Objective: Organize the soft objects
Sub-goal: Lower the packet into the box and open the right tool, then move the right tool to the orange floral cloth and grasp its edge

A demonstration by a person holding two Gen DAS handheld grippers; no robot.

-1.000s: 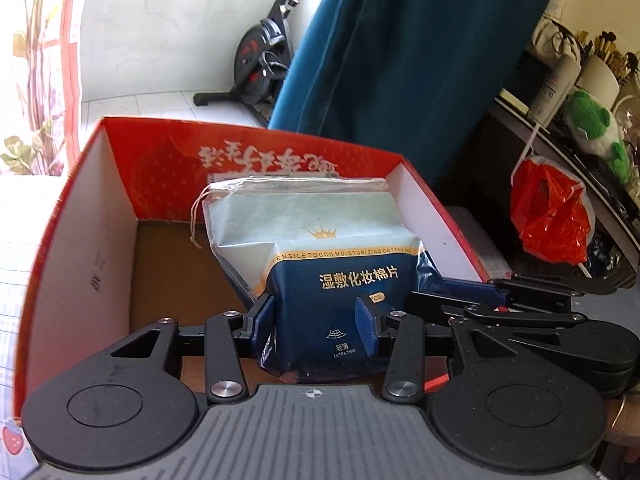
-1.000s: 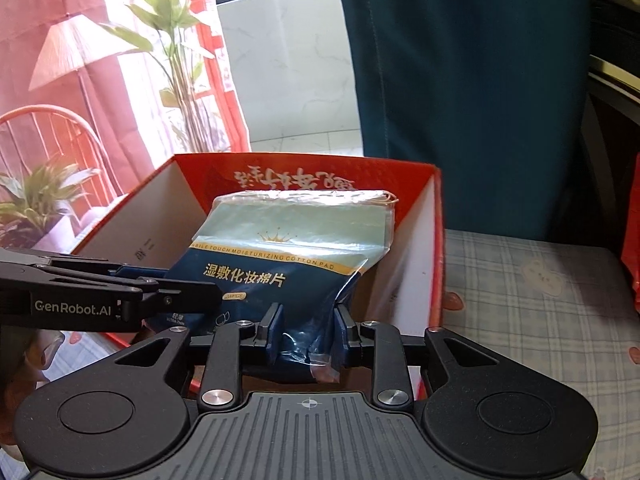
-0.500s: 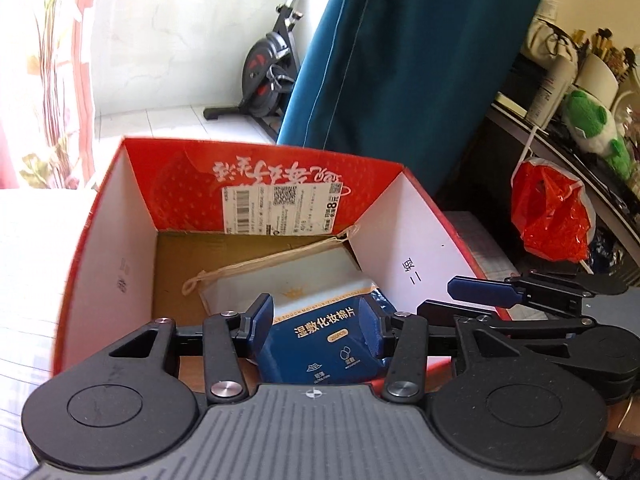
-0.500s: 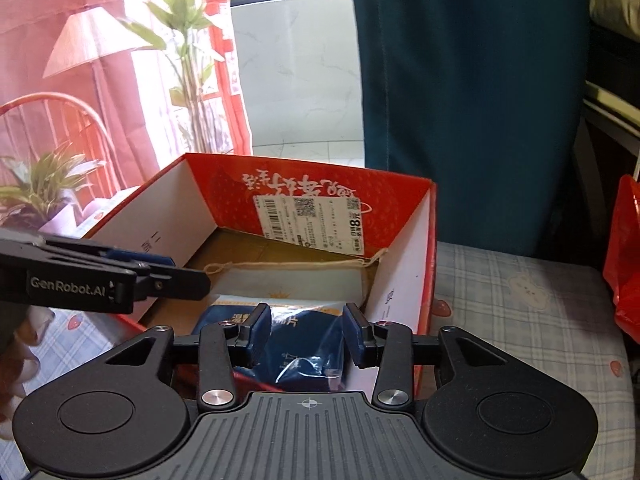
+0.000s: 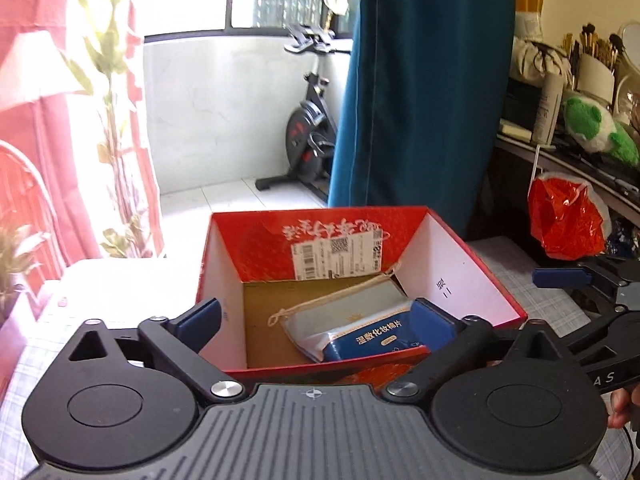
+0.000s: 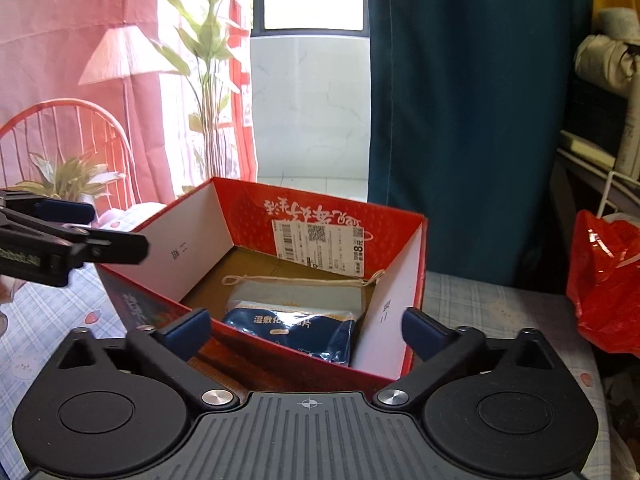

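Observation:
A blue and pale cotton-pad bag with a drawstring lies flat on the floor of the red cardboard box, toward its right wall; it also shows in the right wrist view inside the box. My left gripper is open and empty, pulled back above the box's near edge. My right gripper is open and empty, also held back at the near edge. The left gripper shows at the left of the right wrist view; the right gripper shows at the right of the left wrist view.
The box stands on a checked tablecloth. A red plastic bag hangs at the right below a shelf with a green plush toy. A teal curtain, an exercise bike and plants stand behind.
Both grippers held the cotton-pad bag upright over the box, lowered it in, then opened and drew back. The bag now lies flat on the box floor.

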